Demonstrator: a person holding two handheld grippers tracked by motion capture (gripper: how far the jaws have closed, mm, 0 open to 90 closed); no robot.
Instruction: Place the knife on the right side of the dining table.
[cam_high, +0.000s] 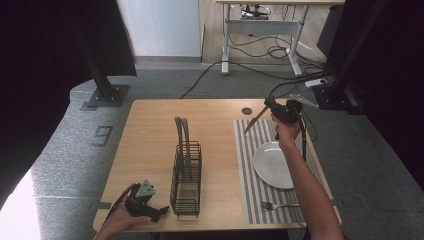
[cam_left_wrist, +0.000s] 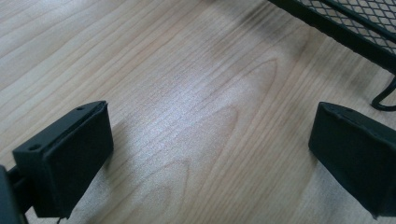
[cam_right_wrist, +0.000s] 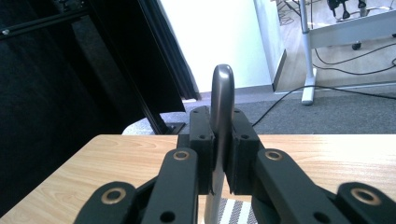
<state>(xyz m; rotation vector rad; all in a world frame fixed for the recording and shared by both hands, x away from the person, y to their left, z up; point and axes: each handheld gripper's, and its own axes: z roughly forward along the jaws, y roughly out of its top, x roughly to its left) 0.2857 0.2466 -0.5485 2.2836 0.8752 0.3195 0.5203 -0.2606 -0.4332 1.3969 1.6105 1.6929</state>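
Observation:
My right gripper (cam_high: 272, 107) is held above the far end of the striped placemat (cam_high: 247, 175), shut on a metal knife (cam_high: 255, 121) whose free end slants down to the left. In the right gripper view the jaws (cam_right_wrist: 219, 149) clamp the knife (cam_right_wrist: 223, 93), its rounded end sticking up past them. My left gripper (cam_high: 161, 212) rests on the table's front left, just left of the black wire rack (cam_high: 186, 175). Its pads (cam_left_wrist: 84, 140) stand wide apart over bare wood, with nothing between them.
Two long grey utensil handles (cam_high: 181, 132) stand up out of the rack. A white plate (cam_high: 272, 165) lies on the placemat, with a fork (cam_high: 277, 205) near its front edge. A cable hole (cam_high: 247, 111) sits at the wooden table's (cam_high: 150, 130) far side. The rack's corner (cam_left_wrist: 355, 28) lies ahead of the left gripper.

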